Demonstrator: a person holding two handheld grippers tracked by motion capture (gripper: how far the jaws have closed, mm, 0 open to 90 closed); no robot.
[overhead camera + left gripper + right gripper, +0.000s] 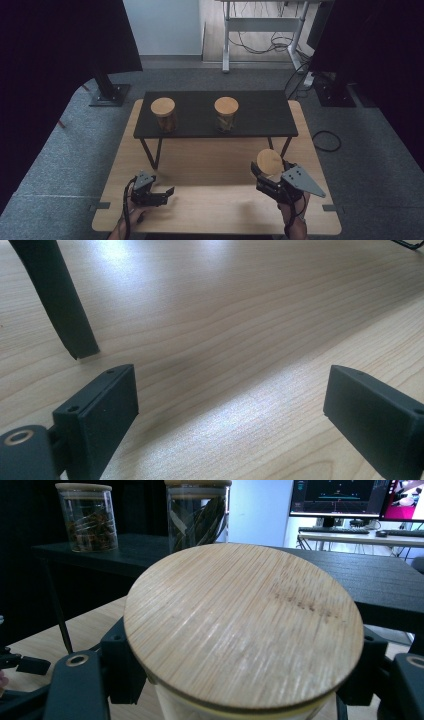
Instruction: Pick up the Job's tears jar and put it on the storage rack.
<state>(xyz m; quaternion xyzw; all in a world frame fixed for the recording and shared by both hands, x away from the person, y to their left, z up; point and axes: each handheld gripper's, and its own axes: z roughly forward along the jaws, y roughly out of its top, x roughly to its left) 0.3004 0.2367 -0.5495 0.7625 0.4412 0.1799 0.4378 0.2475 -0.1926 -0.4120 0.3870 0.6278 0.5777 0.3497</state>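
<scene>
3 jars: 2 on shelf (pixel 260 117); 1 (pixel 269 162) in R gripper (pixel 272 177), prob. lifted.

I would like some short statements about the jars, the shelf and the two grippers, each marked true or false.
1. Two glass jars with round bamboo lids, the left jar and the middle jar, stand on the black shelf. True.
2. The right gripper is shut on a third bamboo-lidded jar. True.
3. The left gripper holds a jar. False: its jaws are open over the bare wooden table.
4. The shelf jars are empty. False: both hold dark contents.
</scene>
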